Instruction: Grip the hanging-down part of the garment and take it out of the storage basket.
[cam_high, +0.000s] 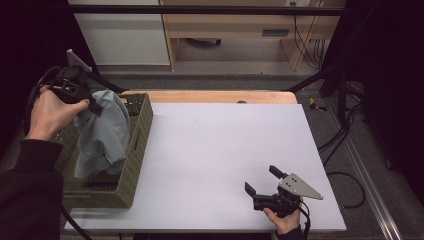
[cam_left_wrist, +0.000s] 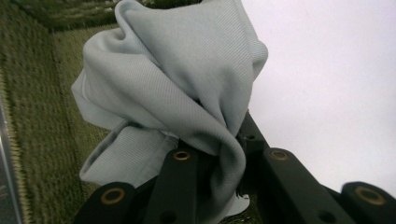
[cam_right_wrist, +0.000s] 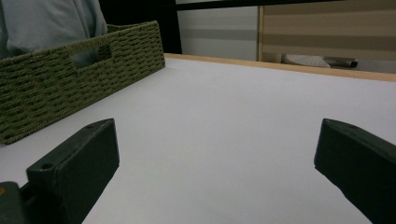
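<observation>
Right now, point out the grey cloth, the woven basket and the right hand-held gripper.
grey cloth (cam_left_wrist: 187, 79), left gripper view, on its bunched upper folds.
woven basket (cam_high: 142, 125), high view, on its right wall.
right hand-held gripper (cam_high: 264, 181), high view, midway between its open jaws.

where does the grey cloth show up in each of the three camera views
High view: the grey cloth hangs at the left, above the green woven basket, held by the left claw.
Left gripper view: it bunches in the centre, pinched between the black jaws.
Right gripper view: a piece shows at the top left corner, behind the basket wall.
Shared landmark: the basket.
</observation>
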